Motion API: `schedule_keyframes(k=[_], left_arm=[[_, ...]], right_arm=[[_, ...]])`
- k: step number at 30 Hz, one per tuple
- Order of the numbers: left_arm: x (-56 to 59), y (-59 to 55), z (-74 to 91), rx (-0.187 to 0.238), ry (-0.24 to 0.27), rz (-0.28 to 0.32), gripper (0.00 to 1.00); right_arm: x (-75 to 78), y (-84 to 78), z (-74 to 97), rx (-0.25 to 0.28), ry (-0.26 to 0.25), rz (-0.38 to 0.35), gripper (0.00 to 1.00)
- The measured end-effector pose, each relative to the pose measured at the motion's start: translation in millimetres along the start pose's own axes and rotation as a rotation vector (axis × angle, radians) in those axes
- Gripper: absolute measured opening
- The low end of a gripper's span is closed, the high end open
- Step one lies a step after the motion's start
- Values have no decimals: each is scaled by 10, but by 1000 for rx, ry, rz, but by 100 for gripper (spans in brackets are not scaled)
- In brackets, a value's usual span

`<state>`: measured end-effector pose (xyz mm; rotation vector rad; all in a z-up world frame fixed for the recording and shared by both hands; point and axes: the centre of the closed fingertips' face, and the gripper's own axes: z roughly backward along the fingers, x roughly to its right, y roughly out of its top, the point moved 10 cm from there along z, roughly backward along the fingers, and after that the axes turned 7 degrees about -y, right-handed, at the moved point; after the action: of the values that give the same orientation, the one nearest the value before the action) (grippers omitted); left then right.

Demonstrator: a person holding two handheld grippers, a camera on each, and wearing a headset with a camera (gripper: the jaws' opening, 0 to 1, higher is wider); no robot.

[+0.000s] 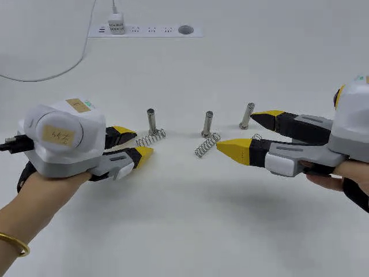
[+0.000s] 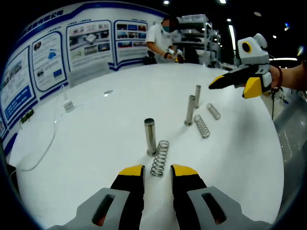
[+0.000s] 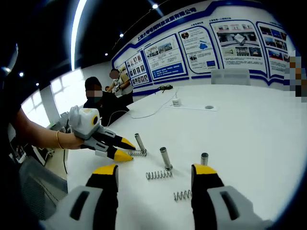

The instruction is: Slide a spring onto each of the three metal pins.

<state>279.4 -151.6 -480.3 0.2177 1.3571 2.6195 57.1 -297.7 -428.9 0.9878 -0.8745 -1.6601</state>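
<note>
Targeting the thin coiled steel spring (image 2: pixel 159 158) at frame centre, just beside the leftmost upright metal pin (image 2: pixel 150 136). Left yellow-tipped gripper (image 2: pixel 157 168): narrow gap, empty. Right yellow-tipped gripper (image 1: pixel 236 131): wide, empty. Pinch mid-coil lightly, keep bore clear.

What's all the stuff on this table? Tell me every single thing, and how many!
Metal pins: three, silver, upright in a row mid-table.
Springs: three, silver, lying flat, one near each pin, none on a pin.
Power strip: one, white, far edge.
Plug: one, white, in the strip's left end.
Cable: one, white, curving across the far left.
Table: one, white.
Left gripper: one, white and grey, yellow-tipped black jaws, open, at the left spring.
Right gripper: one, same colours, open, by the right pin.
Hands: two, one holding each gripper; gold bracelet on the left wrist.
</note>
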Motion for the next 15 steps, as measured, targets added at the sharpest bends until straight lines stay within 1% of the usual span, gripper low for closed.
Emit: schedule_keyframes(k=[1,3,7,12,15], left_arm=[[3,6,1,10,0,3,22],[1,7,-1,5,-2,3,21],[3,10,-4,2,-7,-11,13],[12,9,1,2,-11,-14,11],[29,5,5,1,-21,-11,10]], right_arm=[[-2,-3,1,-1,0,1,63],[-2,-14,3,-7,-2,6,63],[3,-23,6,-3,-11,-7,64],[11,-34,9,-8,-18,-9,63],[27,-26,18,0,-30,-24,63]])
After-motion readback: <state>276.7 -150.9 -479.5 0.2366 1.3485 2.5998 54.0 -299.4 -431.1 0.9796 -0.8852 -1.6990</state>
